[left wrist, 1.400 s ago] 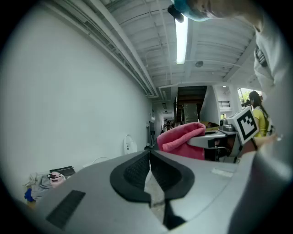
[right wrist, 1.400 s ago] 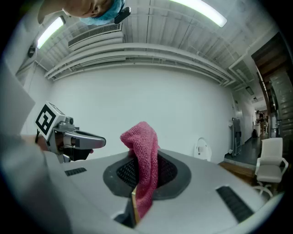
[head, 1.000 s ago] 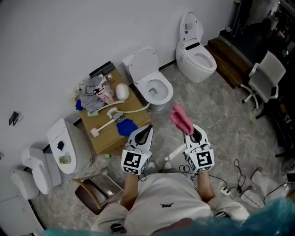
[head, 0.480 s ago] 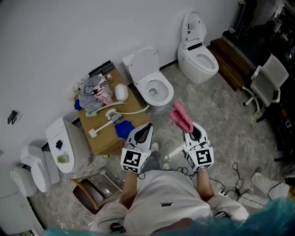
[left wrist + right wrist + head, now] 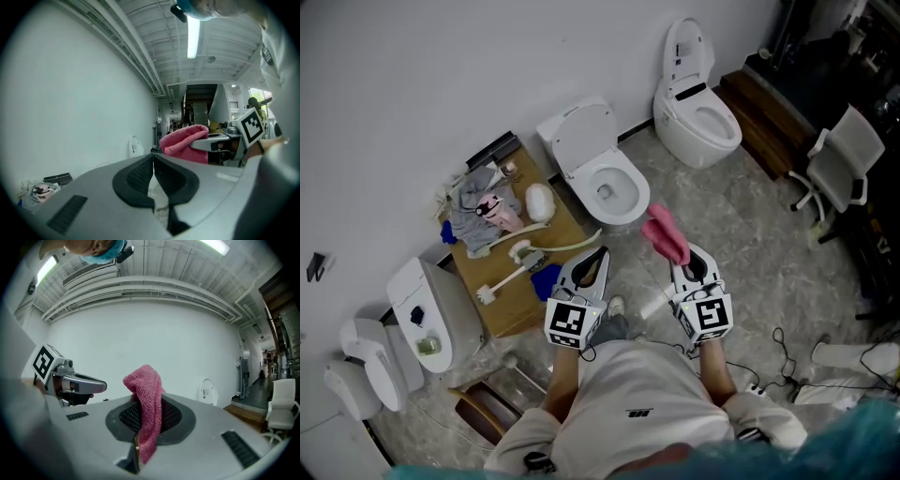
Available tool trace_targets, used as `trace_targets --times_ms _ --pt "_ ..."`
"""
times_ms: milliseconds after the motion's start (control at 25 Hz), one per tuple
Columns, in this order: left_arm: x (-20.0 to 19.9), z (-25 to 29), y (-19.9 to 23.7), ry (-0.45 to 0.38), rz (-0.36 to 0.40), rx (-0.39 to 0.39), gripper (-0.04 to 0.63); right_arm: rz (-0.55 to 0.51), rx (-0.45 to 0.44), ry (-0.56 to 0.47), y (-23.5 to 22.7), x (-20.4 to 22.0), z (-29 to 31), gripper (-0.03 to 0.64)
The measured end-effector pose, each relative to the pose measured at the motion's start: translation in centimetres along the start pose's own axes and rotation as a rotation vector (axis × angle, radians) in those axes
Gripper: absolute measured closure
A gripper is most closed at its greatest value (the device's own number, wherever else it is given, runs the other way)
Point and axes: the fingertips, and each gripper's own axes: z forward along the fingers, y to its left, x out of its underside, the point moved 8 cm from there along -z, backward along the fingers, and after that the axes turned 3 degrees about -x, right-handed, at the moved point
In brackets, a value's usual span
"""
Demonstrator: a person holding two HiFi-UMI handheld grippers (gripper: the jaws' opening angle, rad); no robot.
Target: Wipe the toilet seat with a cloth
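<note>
Jaws of the left gripper (image 5: pixel 592 266) are pressed together, empty. Just beyond it, the toilet seat (image 5: pixel 629 180), a smooth white oval ring with lid raised, now sits slightly nearer both grippers than a second ago: approach is under way, wiping not begun. The right gripper (image 5: pixel 693 266) clamps the cloth (image 5: pixel 665 234), pink looped pile, limp, still clear of the seat.

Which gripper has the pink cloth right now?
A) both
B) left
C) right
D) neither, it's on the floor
C: the right gripper view shows the cloth pinched between the jaws of the right gripper, while the left gripper has its jaws together with nothing between them.
</note>
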Motion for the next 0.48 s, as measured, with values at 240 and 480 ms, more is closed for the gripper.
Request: trace_targets --times_ms 240,480 --pt "0.0 3.2 4.0 0.014 -0.002 0.029 0.581 -0.005 0.021 0.02 -0.7 -0.1 4.7 0.594" --pt "0.6 6.0 7.8 0.014 -0.019 0.058 0.58 -0.016 0.048 0.037 -0.9 0.1 8.9 0.594"
